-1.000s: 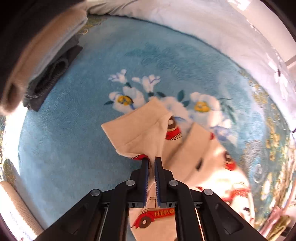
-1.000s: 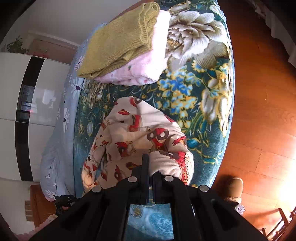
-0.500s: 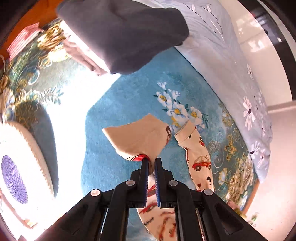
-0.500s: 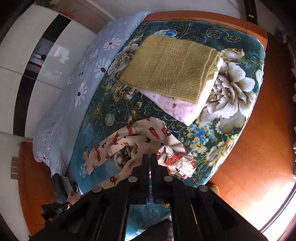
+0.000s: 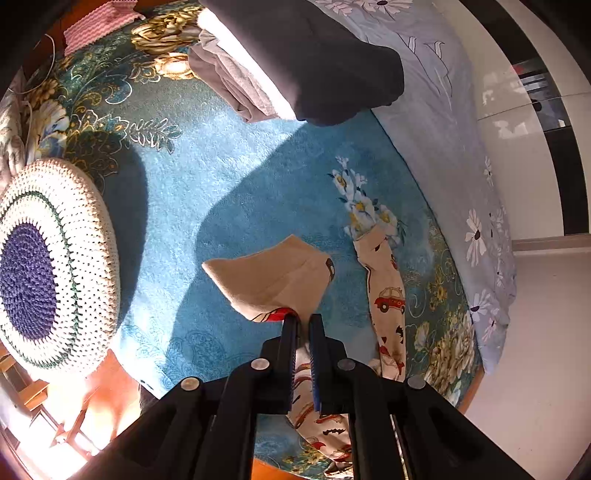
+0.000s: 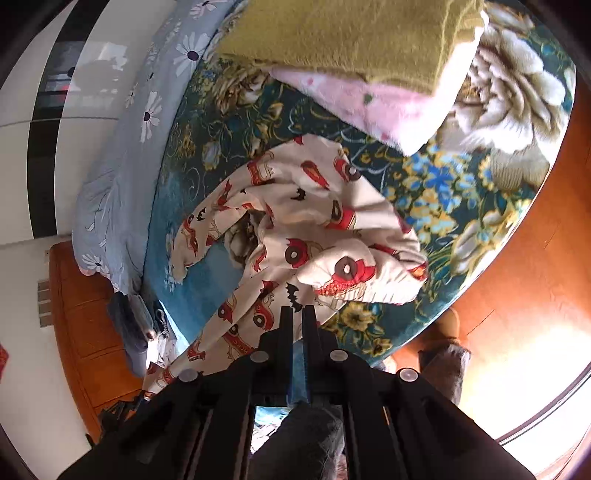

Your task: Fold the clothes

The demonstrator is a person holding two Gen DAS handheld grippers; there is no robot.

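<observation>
Left wrist view: our left gripper (image 5: 303,321) clamps raised corner of cream car-print cotton garment (image 5: 386,295); rest trails right over blue floral blanket (image 5: 221,177).

Right wrist view: our right gripper (image 6: 297,314) pinches garment (image 6: 314,221) edge; cloth bunched, unfolded. Folded mustard knit (image 6: 351,33) lies far. We judge folding incomplete.

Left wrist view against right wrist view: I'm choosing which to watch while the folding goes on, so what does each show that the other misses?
Only the left wrist view shows the crocheted round cushion, the dark grey folded stack and the left gripper shut on the car-print garment.

Only the right wrist view shows the mustard knit lying on the pink blanket, the wooden floor and the right gripper, which looks shut on the garment's edge.

Both show the garment, the floral bedspread and the pale blue daisy quilt.
</observation>
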